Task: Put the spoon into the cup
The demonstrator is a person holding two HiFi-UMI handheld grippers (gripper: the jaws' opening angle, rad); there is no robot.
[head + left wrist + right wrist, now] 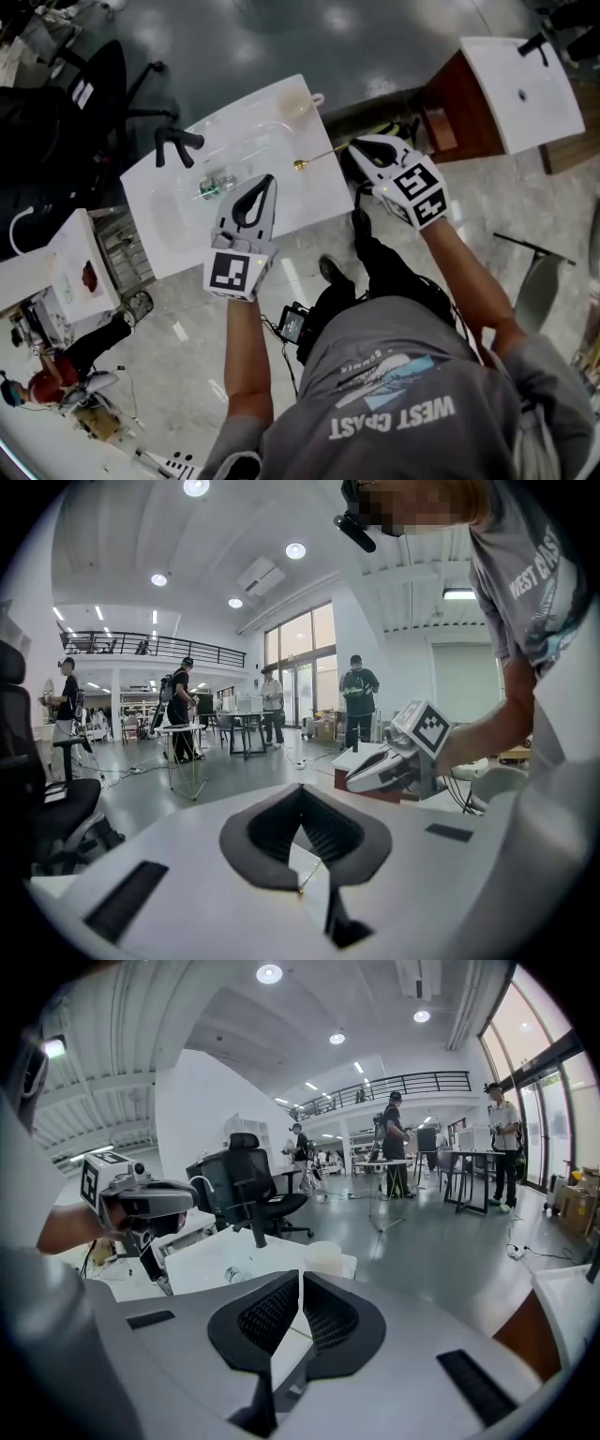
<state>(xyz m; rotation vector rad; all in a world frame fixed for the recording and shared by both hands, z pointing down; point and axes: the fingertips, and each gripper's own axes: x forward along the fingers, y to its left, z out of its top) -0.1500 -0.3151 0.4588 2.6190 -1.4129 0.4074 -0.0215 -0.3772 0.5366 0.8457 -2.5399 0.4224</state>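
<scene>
At the left, the left claw [271, 179] was held over the white table [178, 239] with its jaws brought together at the tips. Nothing was gripped in it. Only the table and the spoon's gold end were seen through the gap behind the tips. A small bottle [215, 187] was laid on the table just beside it. Further right, the cup [298, 101] was stood upright at the table's far corner, well apart from both claws. The spoon [317, 158] was held across the table's right edge, with its gold end pointed toward the left claw. Its thin handle was pinched in the right claw [353, 150], whose jaws were closed tight on it.

The step in hand was judged to be the carry to the cup. To be done well, the gold end should be brought above the cup's mouth. The spoon should then be tipped down and lowered inside the rim before the jaws are parted. The cup was judged light and was set near the edge, so a knock against its wall should be avoided.
</scene>
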